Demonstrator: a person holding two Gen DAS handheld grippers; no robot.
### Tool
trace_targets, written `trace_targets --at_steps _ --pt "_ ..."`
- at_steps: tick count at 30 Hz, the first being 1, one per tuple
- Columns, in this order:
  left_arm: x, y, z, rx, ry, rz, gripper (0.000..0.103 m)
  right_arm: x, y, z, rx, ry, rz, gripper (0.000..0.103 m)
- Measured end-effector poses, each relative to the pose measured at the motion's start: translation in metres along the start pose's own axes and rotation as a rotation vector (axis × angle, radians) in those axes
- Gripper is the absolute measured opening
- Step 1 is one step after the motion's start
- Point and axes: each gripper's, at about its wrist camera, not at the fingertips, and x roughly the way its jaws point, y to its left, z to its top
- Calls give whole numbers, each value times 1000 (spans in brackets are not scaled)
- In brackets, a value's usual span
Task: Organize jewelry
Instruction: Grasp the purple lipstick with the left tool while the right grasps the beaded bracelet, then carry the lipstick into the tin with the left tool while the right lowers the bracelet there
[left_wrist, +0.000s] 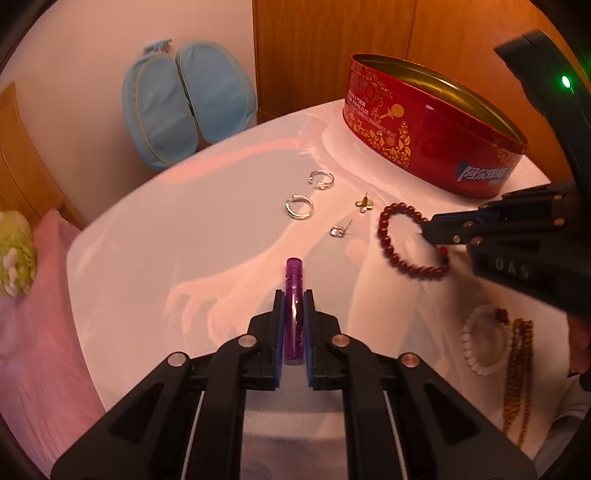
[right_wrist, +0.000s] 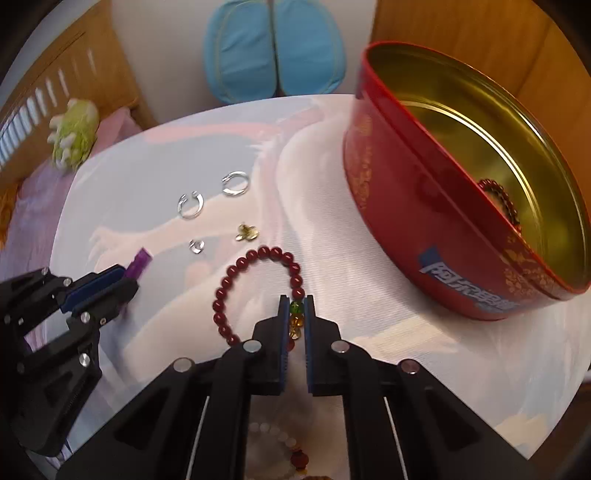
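My left gripper (left_wrist: 293, 295) is shut on a purple translucent piece (left_wrist: 293, 273) that sticks out past its fingertips, low over the white table (left_wrist: 166, 229). In the right wrist view this left gripper (right_wrist: 123, 275) and the purple piece (right_wrist: 139, 263) show at the left. My right gripper (right_wrist: 295, 300) is shut on the green and amber beads of a red bead bracelet (right_wrist: 236, 269) that lies on the cloth. From the left wrist view, the right gripper (left_wrist: 424, 230) meets the bracelet (left_wrist: 386, 236) from the right. The open red tin (right_wrist: 406, 221) holds a dark bead bracelet (right_wrist: 498, 195).
Two silver hoops (left_wrist: 320, 179) (left_wrist: 299, 206), a gold flower earring (left_wrist: 364, 203) and a small silver stud (left_wrist: 338, 230) lie mid-table. A white bead bracelet (left_wrist: 480, 343) and a brown bead strand (left_wrist: 521, 369) lie near right. Beyond the table: blue cushion (left_wrist: 184, 103), pink bedding (left_wrist: 29, 314).
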Motion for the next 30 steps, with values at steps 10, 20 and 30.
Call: trace_targets --at_steps 10,20,30 --pt "-16 -3 -5 -50 8 -10 10 -31 -21 -13 21 -15 77 8" --pt "-56 -29 12 -123 -52 -5 10 -108 -55 -19 -17 -162 211 8" --pt "-87 -107 65 -208 -96 49 10 -171 -150 -24 -25 -333 305 8"
